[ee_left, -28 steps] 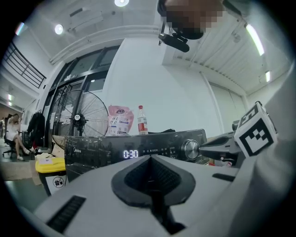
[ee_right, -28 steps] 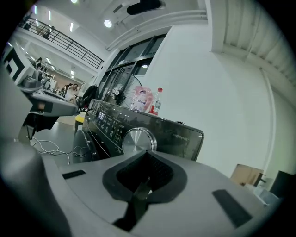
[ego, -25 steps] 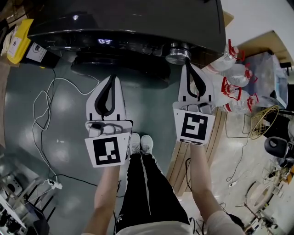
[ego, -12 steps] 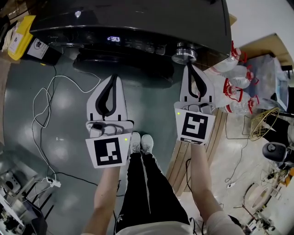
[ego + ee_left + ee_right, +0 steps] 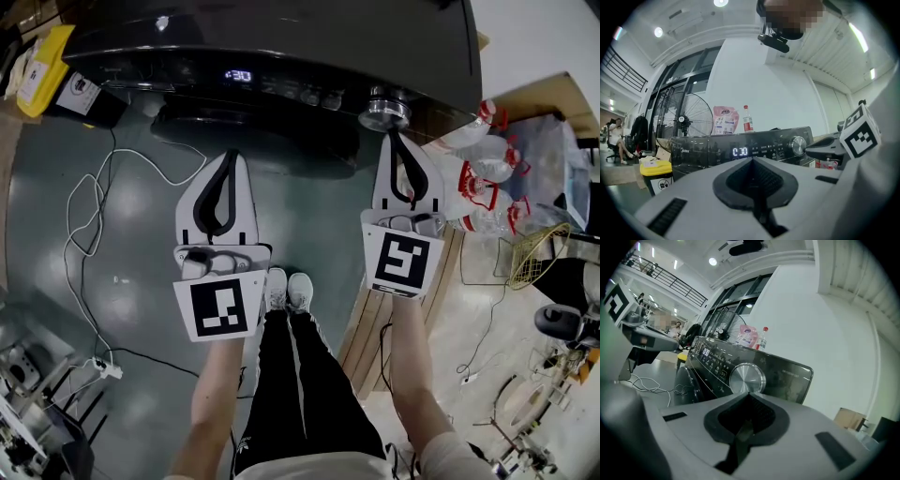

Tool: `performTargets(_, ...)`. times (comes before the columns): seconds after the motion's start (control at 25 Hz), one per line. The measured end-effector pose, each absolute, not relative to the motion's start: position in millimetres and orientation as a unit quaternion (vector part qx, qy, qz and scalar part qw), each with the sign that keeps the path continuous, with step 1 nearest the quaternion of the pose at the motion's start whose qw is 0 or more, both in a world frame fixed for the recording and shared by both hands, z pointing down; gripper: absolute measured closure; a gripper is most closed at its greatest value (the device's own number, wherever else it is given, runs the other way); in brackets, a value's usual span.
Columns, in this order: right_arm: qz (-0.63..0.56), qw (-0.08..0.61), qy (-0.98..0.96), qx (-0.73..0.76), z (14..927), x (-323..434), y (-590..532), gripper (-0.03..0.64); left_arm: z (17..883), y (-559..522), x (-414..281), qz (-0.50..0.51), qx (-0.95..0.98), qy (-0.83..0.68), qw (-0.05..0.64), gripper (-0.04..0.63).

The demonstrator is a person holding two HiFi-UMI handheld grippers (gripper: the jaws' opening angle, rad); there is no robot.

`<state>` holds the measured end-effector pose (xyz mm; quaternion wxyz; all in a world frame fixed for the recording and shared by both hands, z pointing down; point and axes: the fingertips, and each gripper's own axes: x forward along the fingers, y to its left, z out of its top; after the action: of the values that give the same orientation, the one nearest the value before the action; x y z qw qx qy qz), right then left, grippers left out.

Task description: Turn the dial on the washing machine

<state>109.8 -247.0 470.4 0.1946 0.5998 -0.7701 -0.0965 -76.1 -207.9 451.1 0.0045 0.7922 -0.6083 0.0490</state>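
The dark front-loading washing machine (image 5: 281, 37) fills the top of the head view, its display (image 5: 238, 76) lit. Its silver dial (image 5: 384, 111) sits at the panel's right end. My right gripper (image 5: 394, 137) is shut on nothing, its tip just short of the dial and apart from it. In the right gripper view the dial (image 5: 747, 378) stands right behind the closed jaw tips (image 5: 750, 395). My left gripper (image 5: 230, 156) is also shut and empty, in front of the machine's door, well left of the dial (image 5: 798, 145).
White cables (image 5: 94, 216) trail over the grey floor at left, near a yellow bin (image 5: 37, 70). Red-capped plastic bottles (image 5: 478, 187) and a wire basket (image 5: 534, 248) lie at right. A detergent bag (image 5: 725, 120) and a bottle (image 5: 747, 119) stand on the machine. The person's shoes (image 5: 286, 291) are between the grippers.
The lit digits on the display have changed. The right gripper's tip has drifted slightly right with the dial in view. Both grippers have stayed shut.
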Motion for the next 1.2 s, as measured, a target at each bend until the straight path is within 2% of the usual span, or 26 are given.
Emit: performTargets(1.2,-0.073,0.195,-0.791,0.575,483.9,87.5,-249.6,0.614,461.2,-208.6,-94.7,0.051,0.779,-0.625,0.013,0.597)
